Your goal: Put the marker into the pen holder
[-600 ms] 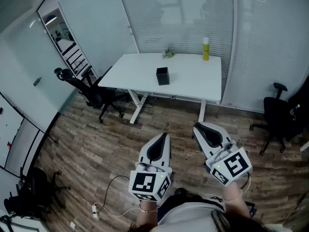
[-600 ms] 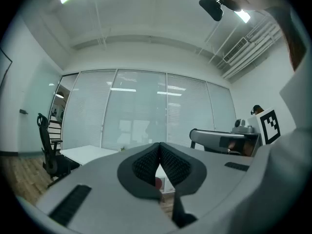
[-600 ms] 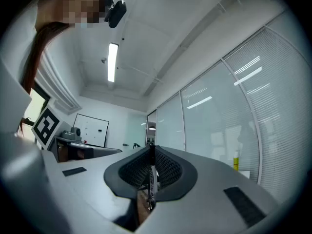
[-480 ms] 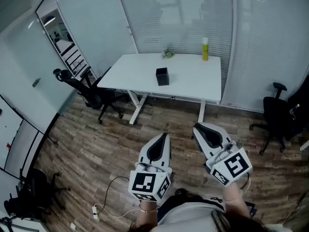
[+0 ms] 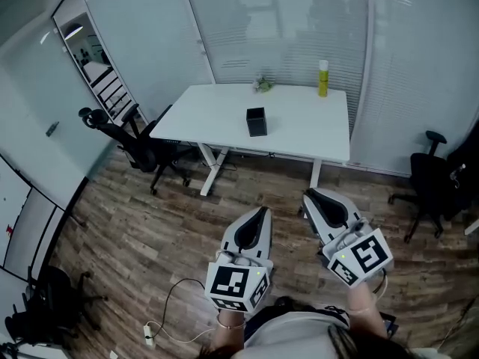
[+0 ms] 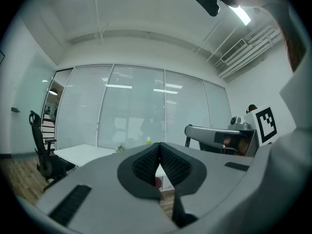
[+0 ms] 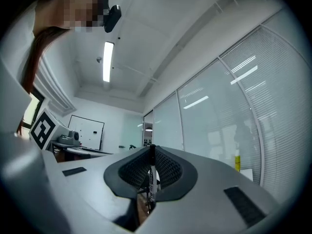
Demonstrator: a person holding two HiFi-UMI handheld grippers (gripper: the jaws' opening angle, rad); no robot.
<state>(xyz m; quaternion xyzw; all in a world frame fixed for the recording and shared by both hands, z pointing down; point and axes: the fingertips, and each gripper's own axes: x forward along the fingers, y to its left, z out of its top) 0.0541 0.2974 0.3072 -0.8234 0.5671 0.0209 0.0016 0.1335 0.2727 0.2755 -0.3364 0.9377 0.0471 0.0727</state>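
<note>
White desk (image 5: 299,120), boxy black pen holder (image 5: 256,122)

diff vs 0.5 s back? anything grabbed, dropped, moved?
Barely anything. The left claw drifted slightly right and lower in the head view; the table and pen holder also slid a touch right, so the head camera likely shifted. Nothing taken or let go. Unchanged: the right claw sits about where it was, shut on the marker; left claw shut, empty.
</note>
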